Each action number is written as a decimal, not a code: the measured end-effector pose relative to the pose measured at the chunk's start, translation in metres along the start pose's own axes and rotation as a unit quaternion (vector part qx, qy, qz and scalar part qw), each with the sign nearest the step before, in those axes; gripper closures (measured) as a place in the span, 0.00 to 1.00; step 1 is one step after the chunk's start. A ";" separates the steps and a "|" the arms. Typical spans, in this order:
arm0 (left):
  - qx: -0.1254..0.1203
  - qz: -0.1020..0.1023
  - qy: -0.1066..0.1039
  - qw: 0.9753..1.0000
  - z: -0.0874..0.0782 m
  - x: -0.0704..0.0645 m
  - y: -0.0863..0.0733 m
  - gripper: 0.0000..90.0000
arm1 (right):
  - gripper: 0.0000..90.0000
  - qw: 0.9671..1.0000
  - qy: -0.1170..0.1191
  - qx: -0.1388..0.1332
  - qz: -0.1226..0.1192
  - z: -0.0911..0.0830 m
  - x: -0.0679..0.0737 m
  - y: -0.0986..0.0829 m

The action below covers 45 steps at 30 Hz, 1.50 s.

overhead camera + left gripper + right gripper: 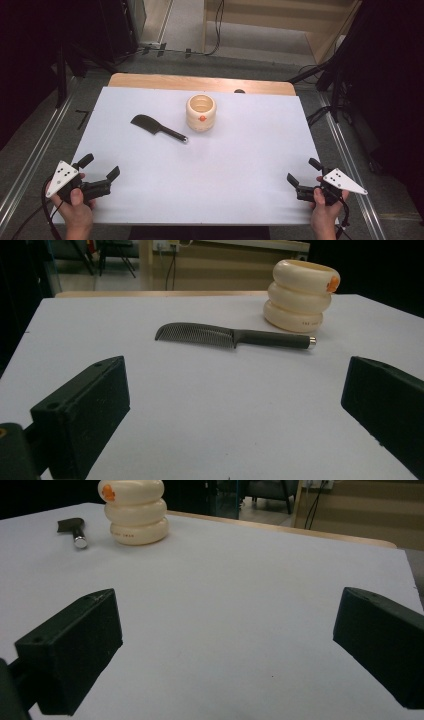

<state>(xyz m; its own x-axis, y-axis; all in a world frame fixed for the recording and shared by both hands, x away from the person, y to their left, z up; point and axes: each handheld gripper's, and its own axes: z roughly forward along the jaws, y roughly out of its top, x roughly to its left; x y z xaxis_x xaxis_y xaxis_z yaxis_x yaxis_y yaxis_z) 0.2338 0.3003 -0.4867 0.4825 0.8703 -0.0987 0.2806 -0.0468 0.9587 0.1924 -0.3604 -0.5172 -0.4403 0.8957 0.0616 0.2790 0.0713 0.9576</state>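
A black comb point(157, 127) point(235, 335) with a metal-capped handle lies on the white table point(210, 175), left of centre. Just right of it stands a cream ribbed cup point(201, 112) point(301, 295) point(133, 511) with a small orange mark on its side. The comb's handle end point(75, 530) points toward the cup. My left gripper point(102, 167) point(235, 405) is open near the front left corner, well short of the comb. My right gripper point(304, 170) point(225, 650) is open near the front right corner, with nothing between its jaws.
A wooden strip point(200, 82) runs along the table's far edge. Metal rails point(35, 150) flank the table on both sides, and cables point(320, 112) lie on the floor at the back right. Dark stands point(70, 55) rise at the back left.
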 end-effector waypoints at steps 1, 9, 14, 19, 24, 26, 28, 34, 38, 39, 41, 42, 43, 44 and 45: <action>0.000 0.000 0.000 1.000 0.000 0.000 0.000 0.00 | 0.00 1.000 0.001 0.001 0.001 0.000 0.000 0.000; 0.000 -0.003 0.015 1.000 0.004 -0.013 0.017 0.20 | 0.00 1.000 0.006 0.002 -0.009 0.001 0.003 0.000; 0.005 -0.010 0.000 1.000 0.010 -0.021 0.025 0.55 | 0.00 1.000 0.007 0.001 -0.009 0.001 0.002 0.000; 0.016 0.001 -0.007 1.000 0.020 -0.031 0.033 0.81 | 0.00 1.000 0.007 0.001 -0.010 0.001 0.003 0.000; 0.027 0.000 -0.032 0.999 0.034 -0.035 0.040 0.98 | 0.00 1.000 0.008 0.001 -0.013 0.001 0.004 0.000; 0.031 -0.005 -0.042 0.999 0.044 -0.037 0.044 1.00 | 0.00 1.000 0.008 0.000 -0.013 0.001 0.004 0.000; 0.034 -0.007 -0.052 0.998 0.050 -0.038 0.046 1.00 | 0.00 1.000 0.010 0.000 -0.013 0.001 0.004 0.000; 0.042 0.000 -0.077 0.996 0.069 -0.044 0.053 1.00 | 0.00 1.000 0.011 0.000 -0.014 0.001 0.004 -0.001; 0.049 0.003 -0.085 0.995 0.085 -0.049 0.057 1.00 | 0.00 1.000 0.012 0.000 -0.014 0.001 0.005 -0.001; 0.054 0.002 -0.090 0.994 0.090 -0.050 0.057 1.00 | 0.00 1.000 0.012 0.000 -0.015 0.001 0.005 -0.001; 0.058 -0.006 -0.101 0.993 0.098 -0.052 0.059 1.00 | 0.00 1.000 0.015 0.000 -0.017 0.001 0.004 -0.001; 0.063 -0.009 -0.106 0.992 0.102 -0.053 0.059 1.00 | 0.00 1.000 0.015 0.000 -0.017 0.001 0.004 -0.001; 0.067 -0.012 -0.112 0.991 0.107 -0.054 0.060 1.00 | 0.00 1.000 0.014 0.000 -0.017 0.001 0.004 -0.001; 0.068 -0.011 -0.116 0.991 0.111 -0.056 0.061 1.00 | 0.00 1.000 0.015 -0.001 -0.018 0.002 0.004 -0.001; 0.072 -0.011 -0.115 0.991 0.114 -0.057 0.061 1.00 | 0.00 1.000 0.015 -0.001 -0.018 0.002 0.004 -0.001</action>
<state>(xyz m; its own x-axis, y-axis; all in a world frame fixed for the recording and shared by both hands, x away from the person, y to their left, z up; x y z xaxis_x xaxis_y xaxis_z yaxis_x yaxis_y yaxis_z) 0.3182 0.1921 -0.4529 0.6469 0.7377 -0.1933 0.4000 -0.1123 0.9096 0.1915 -0.3560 -0.5183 -0.4760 0.8788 0.0354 0.2605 0.1024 0.9600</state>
